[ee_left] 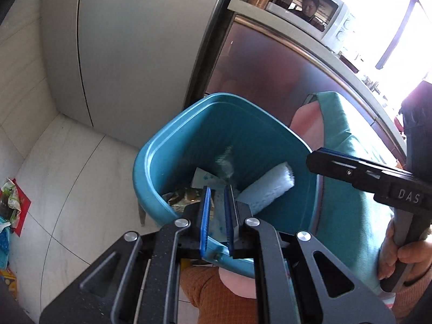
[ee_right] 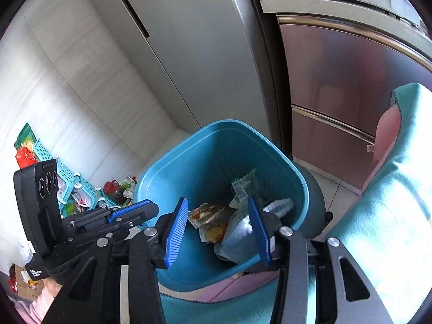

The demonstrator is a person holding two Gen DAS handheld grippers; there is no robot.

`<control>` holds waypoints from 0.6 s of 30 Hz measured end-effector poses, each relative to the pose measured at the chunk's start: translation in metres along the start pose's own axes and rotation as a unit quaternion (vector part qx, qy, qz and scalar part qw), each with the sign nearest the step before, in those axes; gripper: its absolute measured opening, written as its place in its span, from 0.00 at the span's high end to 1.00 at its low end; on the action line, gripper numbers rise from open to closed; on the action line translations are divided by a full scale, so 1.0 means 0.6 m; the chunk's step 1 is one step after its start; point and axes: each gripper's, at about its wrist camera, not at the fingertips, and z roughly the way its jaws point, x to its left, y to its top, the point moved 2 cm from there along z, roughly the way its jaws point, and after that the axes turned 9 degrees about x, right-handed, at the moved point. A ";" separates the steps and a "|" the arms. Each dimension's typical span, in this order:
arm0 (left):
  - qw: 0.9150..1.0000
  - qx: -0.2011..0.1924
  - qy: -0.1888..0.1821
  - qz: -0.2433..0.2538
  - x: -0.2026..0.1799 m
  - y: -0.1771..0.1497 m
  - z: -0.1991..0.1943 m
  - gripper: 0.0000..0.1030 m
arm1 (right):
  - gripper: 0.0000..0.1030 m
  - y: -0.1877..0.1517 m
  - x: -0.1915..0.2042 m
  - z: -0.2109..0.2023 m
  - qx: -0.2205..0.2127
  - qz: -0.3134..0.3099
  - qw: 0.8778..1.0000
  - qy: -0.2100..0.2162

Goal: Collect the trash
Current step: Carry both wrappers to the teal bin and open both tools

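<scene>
Blue-padded fingers [ee_right: 176,229] frame crumpled wrappers [ee_right: 209,217] inside teal bin [ee_right: 167,167]

The left tool [ee_left: 217,213] has its fingers nearly together (a thin gap shows); the right tool [ee_right: 218,229] is wide apart, holding nothing.

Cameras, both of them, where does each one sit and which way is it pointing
Left wrist: on the left gripper, looking down into the blue bin; the right gripper and hand show.
Right wrist: on the right gripper, open above the bin; the left gripper shows.
Shared: the bin, its trash, the fridge.
</scene>
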 end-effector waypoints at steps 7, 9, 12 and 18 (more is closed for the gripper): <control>0.999 -0.028 -0.027 0.021 -0.032 -0.005 -0.034 0.81 | 0.55 -0.021 -0.019 -0.027 -0.016 0.009 1.000 0.014; 0.998 -0.035 -0.040 0.032 -0.049 -0.006 -0.045 0.80 | 0.55 -0.029 -0.025 -0.039 -0.023 0.013 1.000 0.016; 0.996 -0.047 -0.053 0.051 -0.077 -0.009 -0.062 0.76 | 0.55 -0.044 -0.033 -0.064 -0.037 0.017 0.999 0.020; 0.990 -0.058 -0.080 0.096 -0.147 -0.023 -0.084 0.72 | 0.52 -0.075 -0.059 -0.131 -0.074 0.028 0.997 0.020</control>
